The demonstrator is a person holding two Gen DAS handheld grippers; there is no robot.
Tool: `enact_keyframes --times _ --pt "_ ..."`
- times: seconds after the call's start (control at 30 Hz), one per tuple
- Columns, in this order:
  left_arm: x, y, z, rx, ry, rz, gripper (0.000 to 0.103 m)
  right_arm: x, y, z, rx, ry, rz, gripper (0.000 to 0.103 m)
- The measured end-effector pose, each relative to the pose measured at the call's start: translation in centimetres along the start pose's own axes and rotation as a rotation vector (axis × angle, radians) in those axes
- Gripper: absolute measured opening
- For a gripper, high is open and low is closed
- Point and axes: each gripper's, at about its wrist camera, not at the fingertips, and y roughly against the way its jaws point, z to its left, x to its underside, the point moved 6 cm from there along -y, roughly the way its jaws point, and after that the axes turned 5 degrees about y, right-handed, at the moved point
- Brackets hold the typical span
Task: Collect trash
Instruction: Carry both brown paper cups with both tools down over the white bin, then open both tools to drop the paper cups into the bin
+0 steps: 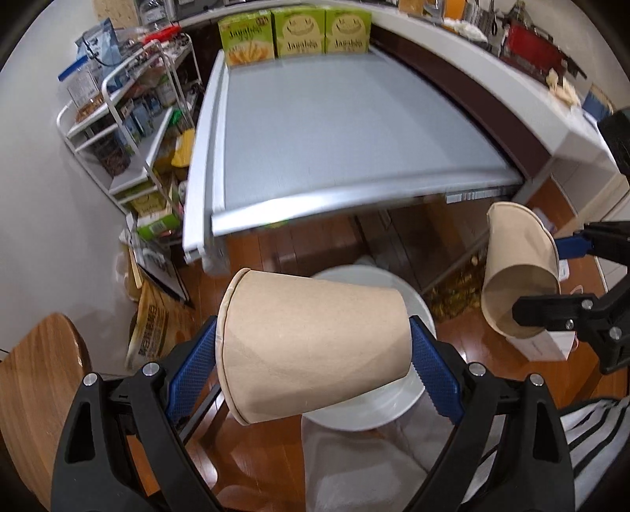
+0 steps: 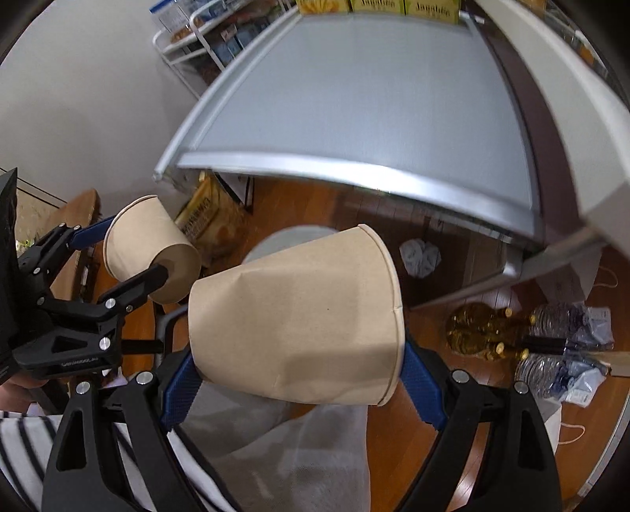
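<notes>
My left gripper is shut on a brown paper cup, held sideways with its rim to the left, above a white round bin on the floor. My right gripper is shut on a second brown paper cup, dented, rim to the right. In the left wrist view the right gripper and its cup show at the right. In the right wrist view the left gripper and its cup show at the left, and the bin lies behind the cup.
A grey table stands ahead with green boxes at its far end. A white shelf cart is at the left, a wooden chair near left. Bottles and crumpled paper lie on the wooden floor.
</notes>
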Motion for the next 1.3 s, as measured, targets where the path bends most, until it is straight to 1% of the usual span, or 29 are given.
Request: enact_keyframes --times 0.23,0.37,0.5,0.63,0.8,0.93,1.13,1.3 --pt "2.2 -2.9 -0.3 0.0 -0.015 0.074 0.093 1.3 -3.6 -0.6 0.008 -0.019 0.068 0.086" --pt "2.7 -4.2 -0.2 0.005 -0.005 0.106 0.093 1.4 -5.5 -0.4 -0.001 -0.033 0.104 0.086" --pt "3.0 -5.6 0.0 -0.011 0.005 0.136 0.093 1.2 -7.0 -0.2 0.017 -0.028 0.133 0.086" --pt "3.2 -6.4 0.0 -0.027 -0.006 0.149 0.093 1.0 -8.3 -0.4 0.028 -0.035 0.156 0.086" --pt "3.8 -7.0 0.0 -0.038 -0.03 0.166 0.093 0.7 -8.9 -0.6 0.031 -0.056 0.16 0.086" --pt "3.9 -7.4 0.2 -0.039 -0.037 0.174 0.093 0.5 -9.4 -0.8 0.023 -0.068 0.173 0.086" --pt "4.1 -8.0 0.3 -0.05 -0.073 0.182 0.093 0.1 -10.0 -0.7 0.03 -0.065 0.182 0.086" --pt "4.2 -8.0 0.4 -0.047 -0.076 0.183 0.093 -0.2 -10.3 -0.6 0.033 -0.064 0.19 0.086"
